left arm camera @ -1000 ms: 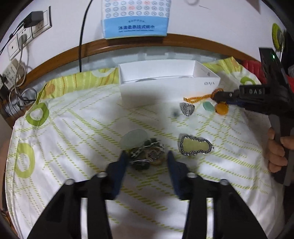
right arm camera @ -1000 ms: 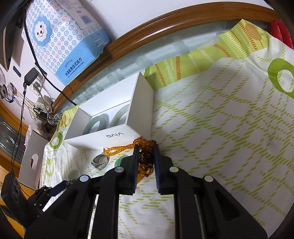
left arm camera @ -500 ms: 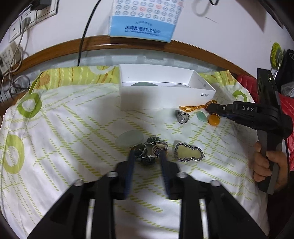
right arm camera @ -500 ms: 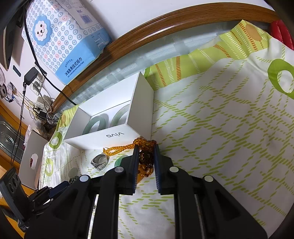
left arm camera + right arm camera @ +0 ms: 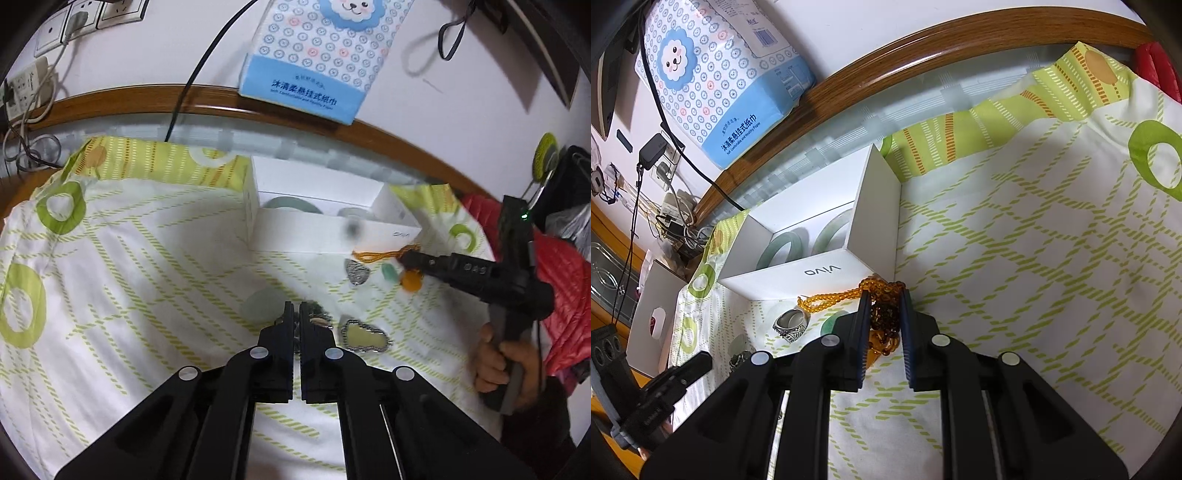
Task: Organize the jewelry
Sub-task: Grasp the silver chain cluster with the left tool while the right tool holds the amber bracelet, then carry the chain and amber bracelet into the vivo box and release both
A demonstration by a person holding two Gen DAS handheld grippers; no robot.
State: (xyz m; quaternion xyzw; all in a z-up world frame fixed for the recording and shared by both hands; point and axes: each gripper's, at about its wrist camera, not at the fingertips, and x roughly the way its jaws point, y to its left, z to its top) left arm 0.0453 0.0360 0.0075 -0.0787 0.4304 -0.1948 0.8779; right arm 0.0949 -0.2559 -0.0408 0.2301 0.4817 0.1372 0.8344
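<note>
Within the last second the left gripper (image 5: pixel 295 308) has closed its 2 jaws almost fully on the dark tangled chain bracelet (image 5: pixel 318 316), so this piece now seems ready to lift. The bracelet sits at the fingertips, partly hidden. The right gripper (image 5: pixel 884 308) stays clamped on the amber bead necklace (image 5: pixel 831 297), just beside the white cardboard box (image 5: pixel 827 275).
</note>
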